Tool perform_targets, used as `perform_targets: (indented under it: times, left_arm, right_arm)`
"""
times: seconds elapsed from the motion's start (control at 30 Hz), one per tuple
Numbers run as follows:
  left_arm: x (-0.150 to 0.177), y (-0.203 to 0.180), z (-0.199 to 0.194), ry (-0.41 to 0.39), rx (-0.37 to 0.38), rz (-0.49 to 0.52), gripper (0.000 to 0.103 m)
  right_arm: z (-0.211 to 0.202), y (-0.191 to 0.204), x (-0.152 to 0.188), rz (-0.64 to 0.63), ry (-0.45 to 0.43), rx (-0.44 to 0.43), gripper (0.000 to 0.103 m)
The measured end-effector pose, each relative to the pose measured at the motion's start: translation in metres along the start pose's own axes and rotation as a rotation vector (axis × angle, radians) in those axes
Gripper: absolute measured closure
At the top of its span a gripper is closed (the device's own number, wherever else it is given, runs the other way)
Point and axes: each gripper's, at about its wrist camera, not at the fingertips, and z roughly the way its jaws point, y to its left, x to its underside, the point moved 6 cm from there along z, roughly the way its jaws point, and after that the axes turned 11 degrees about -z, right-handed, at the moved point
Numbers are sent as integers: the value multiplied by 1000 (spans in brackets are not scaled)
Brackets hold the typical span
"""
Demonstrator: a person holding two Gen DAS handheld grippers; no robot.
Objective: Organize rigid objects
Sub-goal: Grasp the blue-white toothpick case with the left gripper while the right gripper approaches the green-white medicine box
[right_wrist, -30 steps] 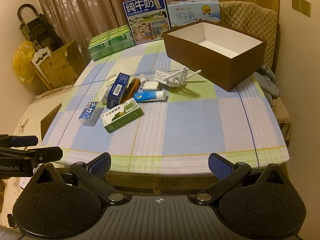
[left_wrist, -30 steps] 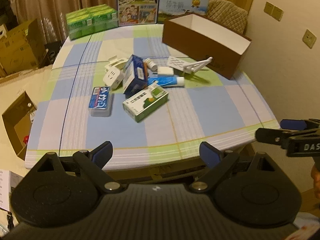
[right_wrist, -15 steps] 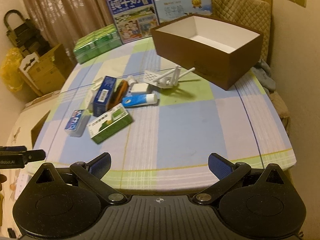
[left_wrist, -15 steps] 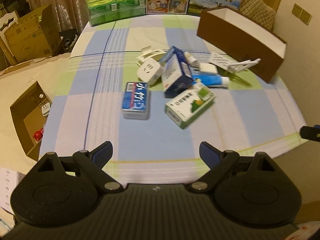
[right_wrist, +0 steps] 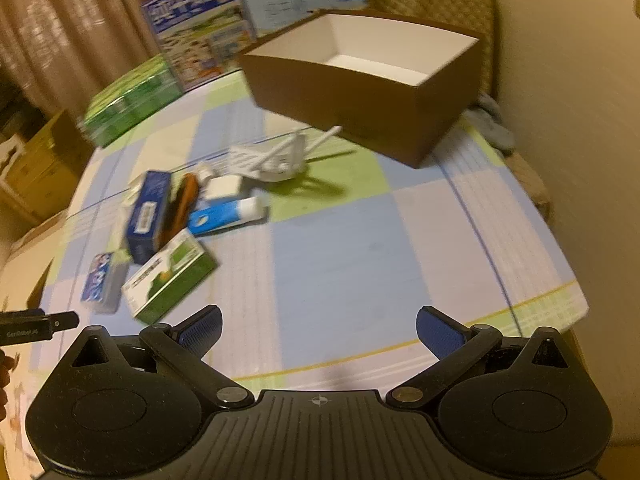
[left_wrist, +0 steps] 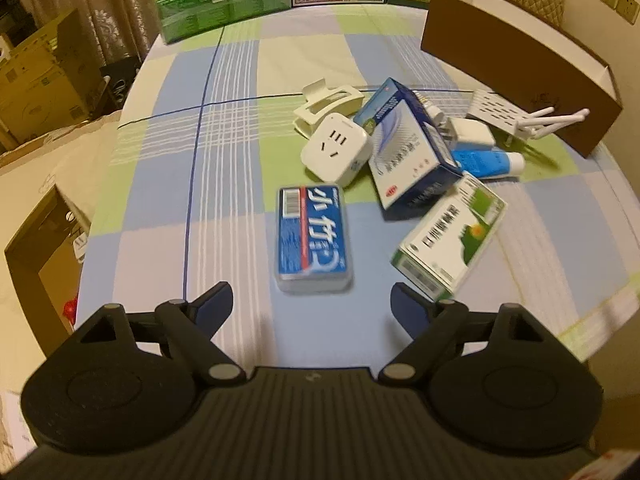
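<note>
The left gripper (left_wrist: 312,300) hangs over the near edge of the table (left_wrist: 240,92), tilted steeply down, its fingers (left_wrist: 212,304) wide apart with nothing between them — though they have just been closing a little. Straight ahead of the gap lies the blue flat case (left_wrist: 314,240), just beyond the fingertips and not touched. Its long axis runs away from the gripper toward the far edge, so the fingers stand either side of its narrow width; that looks the natural way to take it. The green-and-white carton (left_wrist: 448,240) lies aslant just to the right, close by the right-hand finger and likely to be nudged.

The right gripper (right_wrist: 318,330) is held farther back over the near edge, fingers spread and empty — the left is plainly nearer the case. Beyond it lies the rest of the heap: a white socket cube (left_wrist: 336,148), a blue box (left_wrist: 408,156), a blue tube (right_wrist: 228,214) and a white router (right_wrist: 276,156).

The open brown box (right_wrist: 360,112) sits at the far right corner, seemingly where things are to go. The checked cloth lies flat; curtains and stacked cartons stand behind.
</note>
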Motion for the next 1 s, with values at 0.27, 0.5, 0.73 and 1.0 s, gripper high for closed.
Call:
perform_targets:
  times: [0.27,0.5,0.73,1.0]
  left_arm:
    - [-29,-1,40,17,3,51,20]
    - [-40,-5,67,50,12,77,27]
    - [-40,-2,80,74,34,65,49]
    - [-26,21,68,56,20,24,50]
  right_arm:
    - [11,-11,-6,61,27,50,2]
    - [20,-1,-7,65,45,44,2]
    - [33,25,-14,37,53,0,2]
    - [64,84,-27,-23,65,-108,2]
